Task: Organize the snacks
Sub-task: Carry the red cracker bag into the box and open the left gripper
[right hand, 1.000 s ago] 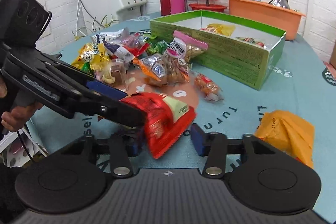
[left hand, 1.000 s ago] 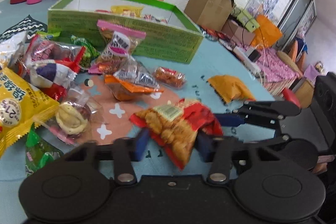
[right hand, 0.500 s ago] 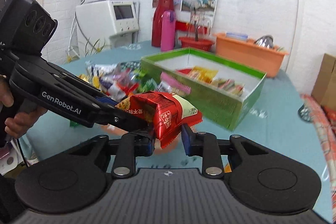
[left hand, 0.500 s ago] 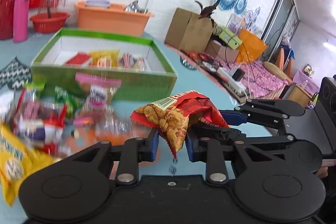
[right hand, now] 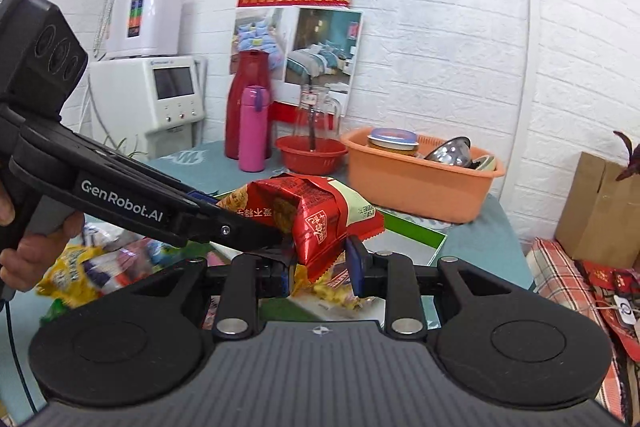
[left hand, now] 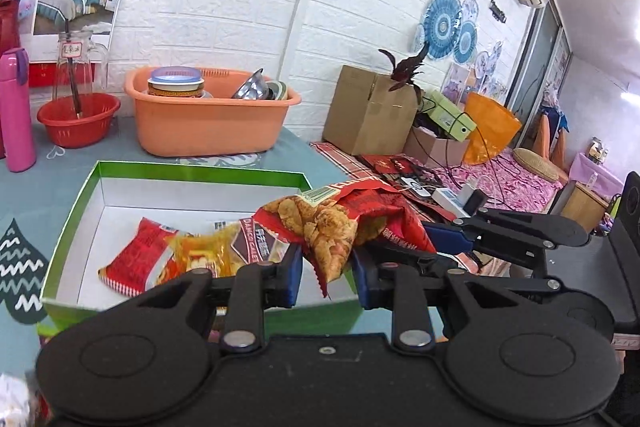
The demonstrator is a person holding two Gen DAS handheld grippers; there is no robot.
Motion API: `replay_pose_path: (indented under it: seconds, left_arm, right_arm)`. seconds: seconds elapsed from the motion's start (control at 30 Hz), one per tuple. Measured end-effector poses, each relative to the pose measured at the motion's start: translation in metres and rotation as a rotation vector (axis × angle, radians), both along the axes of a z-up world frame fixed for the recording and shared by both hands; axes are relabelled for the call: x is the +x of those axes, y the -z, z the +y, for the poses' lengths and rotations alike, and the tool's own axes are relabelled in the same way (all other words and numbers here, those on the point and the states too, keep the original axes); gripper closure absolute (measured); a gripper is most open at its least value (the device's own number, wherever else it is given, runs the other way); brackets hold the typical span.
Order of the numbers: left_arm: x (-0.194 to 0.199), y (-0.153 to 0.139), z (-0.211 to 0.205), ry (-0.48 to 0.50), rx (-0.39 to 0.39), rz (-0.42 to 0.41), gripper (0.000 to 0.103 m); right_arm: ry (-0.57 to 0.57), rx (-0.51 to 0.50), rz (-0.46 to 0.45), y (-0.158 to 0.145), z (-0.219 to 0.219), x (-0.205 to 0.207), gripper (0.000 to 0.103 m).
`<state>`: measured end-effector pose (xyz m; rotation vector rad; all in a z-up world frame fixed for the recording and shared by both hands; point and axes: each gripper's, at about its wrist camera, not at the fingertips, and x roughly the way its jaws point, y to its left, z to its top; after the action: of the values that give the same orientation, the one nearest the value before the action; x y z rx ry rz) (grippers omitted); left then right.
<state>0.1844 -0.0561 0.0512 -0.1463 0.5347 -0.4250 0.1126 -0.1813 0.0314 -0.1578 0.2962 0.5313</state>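
Surface: teal patterned tablecloth [left hand: 24, 183], white brick wall behind.
Tub: orange plastic basin [left hand: 208, 121] beyond the green-rimmed cardboard box [left hand: 120, 187].
Left gripper [left hand: 326, 277]: clamped on the red crinkled snack packet [left hand: 332, 227], above the box's right edge.
Right gripper [right hand: 318, 267]: pinching the same packet.

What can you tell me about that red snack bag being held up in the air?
The red snack bag is a crinkly, glossy foil packet printed with fried golden pieces, a barcode label and Chinese writing. It is sealed, creased and tilted. The left gripper and right gripper both pinch it, holding it above the green box.
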Motion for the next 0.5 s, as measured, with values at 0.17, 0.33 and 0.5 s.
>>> replay_pose_path:
  seconds: [0.17,0.33,0.5]
  left_arm:
    - [0.030,0.010,0.003,-0.012,0.000,0.036,0.071]
    - [0.051,0.025,0.004,-0.036,0.020,0.072,0.055]
    - [0.052,0.041,0.013,-0.094,0.007,0.072,0.000]
  right_arm:
    - [0.021,0.031,0.038,0.011,-0.002,0.029,0.056]
    - [0.027,0.047,0.070,0.028,-0.001,0.050,0.056]
    - [0.078,-0.034,0.091,0.049,0.005,0.060,0.001]
